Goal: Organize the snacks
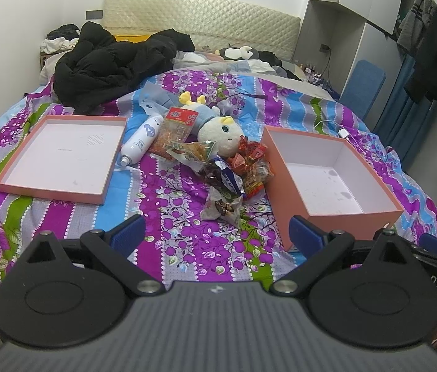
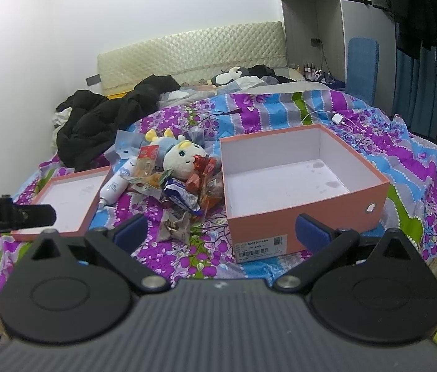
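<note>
A heap of snack packets (image 1: 230, 167) lies mid-bed between a shallow pink lid (image 1: 63, 158) on the left and a deep empty pink box (image 1: 330, 183) on the right. The heap (image 2: 187, 186), lid (image 2: 72, 195) and box (image 2: 299, 183) also show in the right wrist view. A plush toy (image 1: 218, 127) and a white bottle (image 1: 142, 141) lie among the snacks. My left gripper (image 1: 218, 232) is open and empty, near the bed's front edge, short of the heap. My right gripper (image 2: 221, 232) is open and empty, in front of the box's near left corner.
A black coat (image 1: 106, 65) is piled at the back left of the bed. A white charger cable (image 1: 339, 130) lies behind the box. A blue chair (image 1: 364, 90) and hanging clothes (image 1: 435, 40) stand to the right. The left gripper's body (image 2: 10, 217) shows at the right view's left edge.
</note>
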### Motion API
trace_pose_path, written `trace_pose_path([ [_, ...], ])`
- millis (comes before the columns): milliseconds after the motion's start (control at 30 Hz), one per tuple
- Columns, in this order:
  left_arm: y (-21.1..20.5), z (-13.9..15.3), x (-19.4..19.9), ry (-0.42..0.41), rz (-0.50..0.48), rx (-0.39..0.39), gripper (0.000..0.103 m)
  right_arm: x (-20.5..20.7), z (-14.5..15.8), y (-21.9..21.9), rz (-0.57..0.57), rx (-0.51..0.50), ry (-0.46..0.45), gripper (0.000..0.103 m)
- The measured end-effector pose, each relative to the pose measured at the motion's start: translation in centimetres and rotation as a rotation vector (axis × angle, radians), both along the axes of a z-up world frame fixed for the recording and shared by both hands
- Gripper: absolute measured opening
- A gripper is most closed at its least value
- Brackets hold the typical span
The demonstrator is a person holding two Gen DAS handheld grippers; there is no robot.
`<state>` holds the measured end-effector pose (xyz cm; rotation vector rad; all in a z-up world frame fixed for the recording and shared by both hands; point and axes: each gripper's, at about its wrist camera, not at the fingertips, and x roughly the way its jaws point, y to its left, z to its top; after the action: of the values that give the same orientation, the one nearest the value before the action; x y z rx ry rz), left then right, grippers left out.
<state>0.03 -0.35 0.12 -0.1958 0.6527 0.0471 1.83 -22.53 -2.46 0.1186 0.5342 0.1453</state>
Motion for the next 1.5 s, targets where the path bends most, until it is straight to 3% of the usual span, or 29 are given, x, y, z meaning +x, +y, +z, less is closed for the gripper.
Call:
trace_pose_path([
  [1500,-0.3,-1.3,1.0,0.033,-0.023,0.003,0.100,0.4,-1.2,-0.5,0.004,0.035,0.030,0.103],
])
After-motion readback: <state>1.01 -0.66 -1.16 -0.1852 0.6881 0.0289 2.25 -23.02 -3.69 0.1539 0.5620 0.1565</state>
